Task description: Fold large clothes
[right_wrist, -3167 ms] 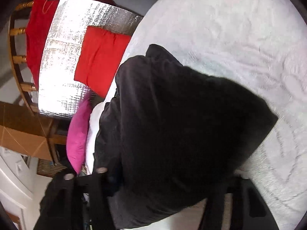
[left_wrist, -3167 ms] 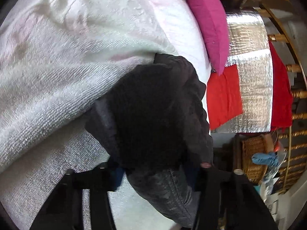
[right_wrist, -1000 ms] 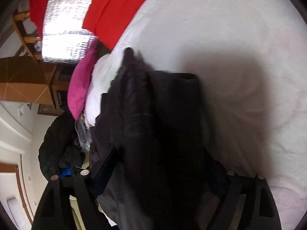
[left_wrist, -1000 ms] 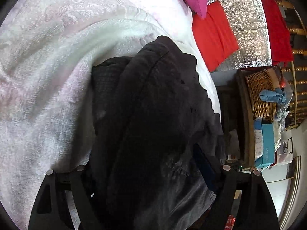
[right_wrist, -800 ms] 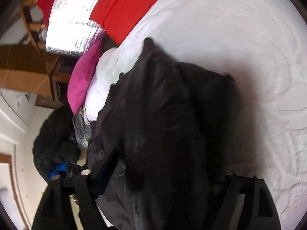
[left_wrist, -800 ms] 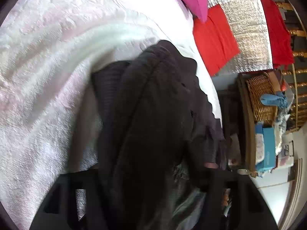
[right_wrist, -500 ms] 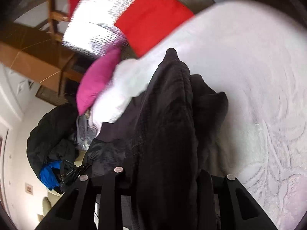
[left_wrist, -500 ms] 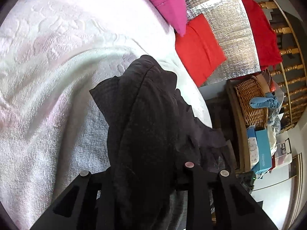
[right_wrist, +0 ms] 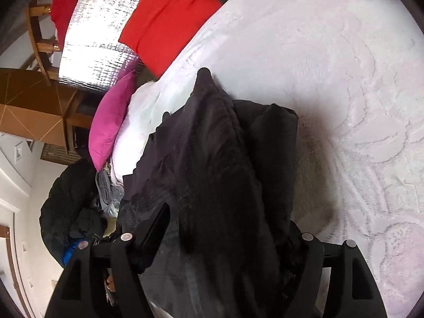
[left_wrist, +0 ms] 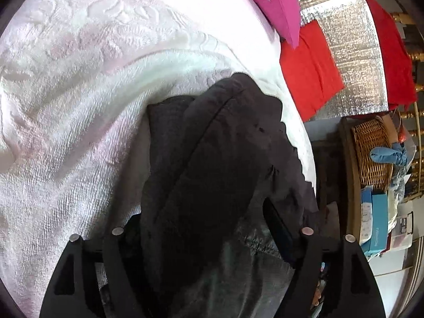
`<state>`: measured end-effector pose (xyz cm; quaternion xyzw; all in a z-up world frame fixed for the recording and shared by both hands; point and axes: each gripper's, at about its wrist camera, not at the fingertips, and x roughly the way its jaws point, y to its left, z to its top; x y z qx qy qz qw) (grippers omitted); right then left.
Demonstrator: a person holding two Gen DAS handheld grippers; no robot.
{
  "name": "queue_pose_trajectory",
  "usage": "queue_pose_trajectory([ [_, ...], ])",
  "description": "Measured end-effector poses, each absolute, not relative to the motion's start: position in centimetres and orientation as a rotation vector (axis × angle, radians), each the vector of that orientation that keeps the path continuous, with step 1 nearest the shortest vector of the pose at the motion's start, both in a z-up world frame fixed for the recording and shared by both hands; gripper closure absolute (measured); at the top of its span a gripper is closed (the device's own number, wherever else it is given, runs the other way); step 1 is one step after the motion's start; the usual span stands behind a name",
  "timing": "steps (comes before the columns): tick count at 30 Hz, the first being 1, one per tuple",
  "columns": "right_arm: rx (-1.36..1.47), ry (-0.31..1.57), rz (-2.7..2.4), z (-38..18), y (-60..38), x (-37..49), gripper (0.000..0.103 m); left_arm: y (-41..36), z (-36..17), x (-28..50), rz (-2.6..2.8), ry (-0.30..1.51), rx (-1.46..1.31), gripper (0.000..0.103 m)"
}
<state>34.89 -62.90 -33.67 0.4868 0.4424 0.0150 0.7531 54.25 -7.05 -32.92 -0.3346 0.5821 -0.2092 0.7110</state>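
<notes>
A black garment (left_wrist: 212, 145) lies bunched in a long folded heap on the white bedspread (left_wrist: 79, 106), near the bed's edge. My left gripper (left_wrist: 204, 217) straddles its near end; the jaws are opening and stand wide, with the cloth between them and lying over the left finger. In the right wrist view the same black garment (right_wrist: 217, 164) runs away from my right gripper (right_wrist: 228, 220), whose jaws are also opening with the cloth between them. A shinier grey lining shows at the near end in both views. The pads are mostly hidden by fabric.
A magenta pillow (left_wrist: 270, 2) and a red cushion (left_wrist: 307, 69) lie by a silver foil panel (left_wrist: 352, 53) past the bed's edge. A wicker basket (left_wrist: 371, 153) and boxes stand at the right. A dark pile of clothes (right_wrist: 69, 201) sits off the bed.
Half a second ago both grippers' jaws stood narrow, pinching the black garment; now both stand wide again. The garment has settled lower on the bed.
</notes>
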Motion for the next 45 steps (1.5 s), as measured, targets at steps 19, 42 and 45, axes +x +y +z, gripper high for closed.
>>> queue_pose_trajectory([
  [19,0.975,0.962,0.061,-34.4,-60.1,37.0,0.059,-8.8,-31.7,52.5,-0.454,1.223,-0.563,0.068],
  [42,1.084,1.027,-0.009,-33.4,-61.4,28.9,0.043,-4.3,-31.7,45.9,-0.437,1.387,-0.575,0.051],
  [45,1.057,0.996,-0.006,-31.6,-62.8,29.1,0.042,-2.7,-29.6,46.4,-0.423,1.298,-0.563,0.036],
])
